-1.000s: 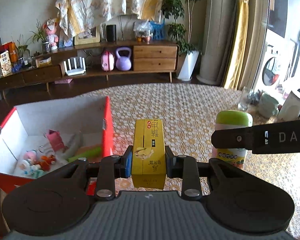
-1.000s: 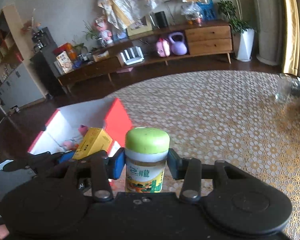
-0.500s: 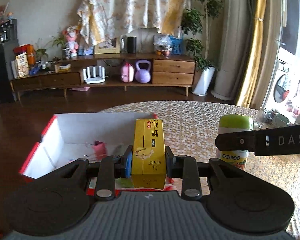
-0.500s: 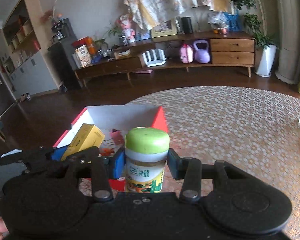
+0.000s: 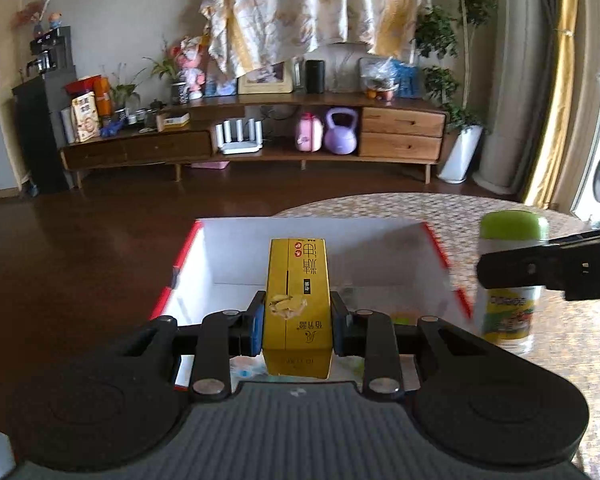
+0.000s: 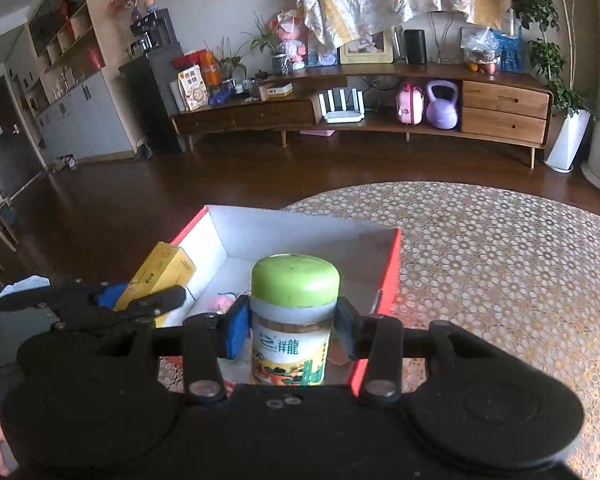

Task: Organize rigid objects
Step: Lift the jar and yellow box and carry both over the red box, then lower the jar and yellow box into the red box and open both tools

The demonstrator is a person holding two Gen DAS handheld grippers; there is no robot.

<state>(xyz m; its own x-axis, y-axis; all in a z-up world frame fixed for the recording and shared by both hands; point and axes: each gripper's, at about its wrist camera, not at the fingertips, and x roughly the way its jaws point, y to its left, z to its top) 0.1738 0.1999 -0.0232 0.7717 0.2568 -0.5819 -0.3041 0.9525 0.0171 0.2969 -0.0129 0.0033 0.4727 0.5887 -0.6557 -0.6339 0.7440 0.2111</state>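
The left wrist view looks forward and down along the left gripper (image 5: 298, 322), close above the red-edged box (image 5: 384, 256) at the worktop's (image 5: 460, 210) edge; the right wrist view looks likewise along the right gripper (image 6: 292, 330), set to the right of the other and angled leftward; both face the wooden sideboard (image 5: 400, 136) across the room; each catches the other gripper at its edge; both share the box.

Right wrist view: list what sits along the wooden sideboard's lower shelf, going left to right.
White router → pink case → purple kettlebell → two light wood drawers.
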